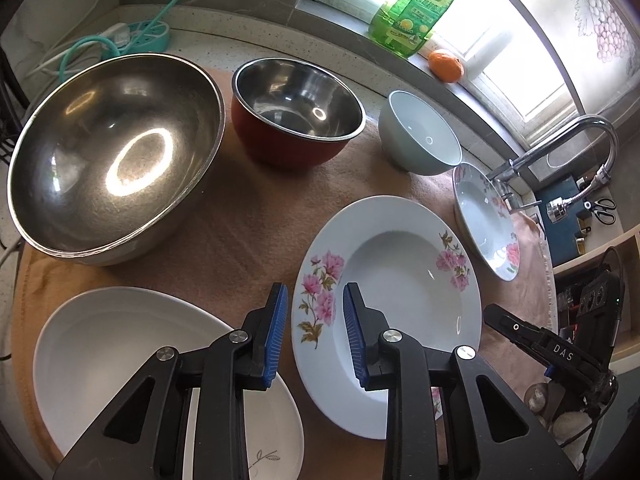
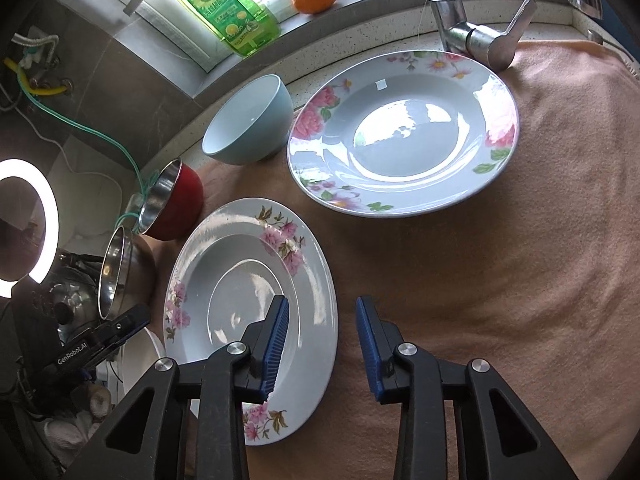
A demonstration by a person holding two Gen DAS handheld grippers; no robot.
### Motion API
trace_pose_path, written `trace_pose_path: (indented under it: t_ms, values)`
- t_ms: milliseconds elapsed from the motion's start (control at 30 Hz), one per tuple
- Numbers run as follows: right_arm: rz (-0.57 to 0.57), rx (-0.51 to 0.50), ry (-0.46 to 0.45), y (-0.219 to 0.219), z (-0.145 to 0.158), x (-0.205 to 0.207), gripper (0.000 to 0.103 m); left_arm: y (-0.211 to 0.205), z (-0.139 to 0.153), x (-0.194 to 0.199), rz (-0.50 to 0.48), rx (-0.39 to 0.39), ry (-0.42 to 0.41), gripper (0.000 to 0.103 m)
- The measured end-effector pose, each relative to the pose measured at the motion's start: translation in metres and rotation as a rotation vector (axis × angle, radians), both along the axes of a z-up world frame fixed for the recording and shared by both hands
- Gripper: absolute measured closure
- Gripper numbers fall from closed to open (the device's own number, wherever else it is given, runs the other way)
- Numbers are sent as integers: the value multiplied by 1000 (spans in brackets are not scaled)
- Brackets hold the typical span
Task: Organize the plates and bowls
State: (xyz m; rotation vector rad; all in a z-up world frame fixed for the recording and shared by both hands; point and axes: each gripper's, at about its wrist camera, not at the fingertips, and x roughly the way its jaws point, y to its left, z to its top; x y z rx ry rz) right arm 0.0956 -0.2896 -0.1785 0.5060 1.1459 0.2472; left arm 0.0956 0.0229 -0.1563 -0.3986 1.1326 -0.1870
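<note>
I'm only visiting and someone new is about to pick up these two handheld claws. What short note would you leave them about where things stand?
Left gripper: open, holding nothing, hovering between the plain white plate and the nearer floral plate.
Right gripper: open, empty, over that same floral plate's right edge.
On the brown cloth: large steel bowl, red-sided steel bowl, pale blue bowl, second floral plate by the tap.
Done: nothing looks stacked; every dish sits alone.
Left: probably nest the bowls and stack the plates.
</note>
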Motion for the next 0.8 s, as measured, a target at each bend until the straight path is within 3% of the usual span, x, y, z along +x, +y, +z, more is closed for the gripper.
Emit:
trace_pose_path:
  t_ms: [433,533,800]
  values:
    - [11,26,23,4,-7,5,76,1,-14,11,3,-39,57,76]
    - [12,30,29,4,-8,6,77,1,-15,13,0,-39,63,83]
    - [21,47,51,5,-15,10,79,1,-19,14,3,-44,74,85]
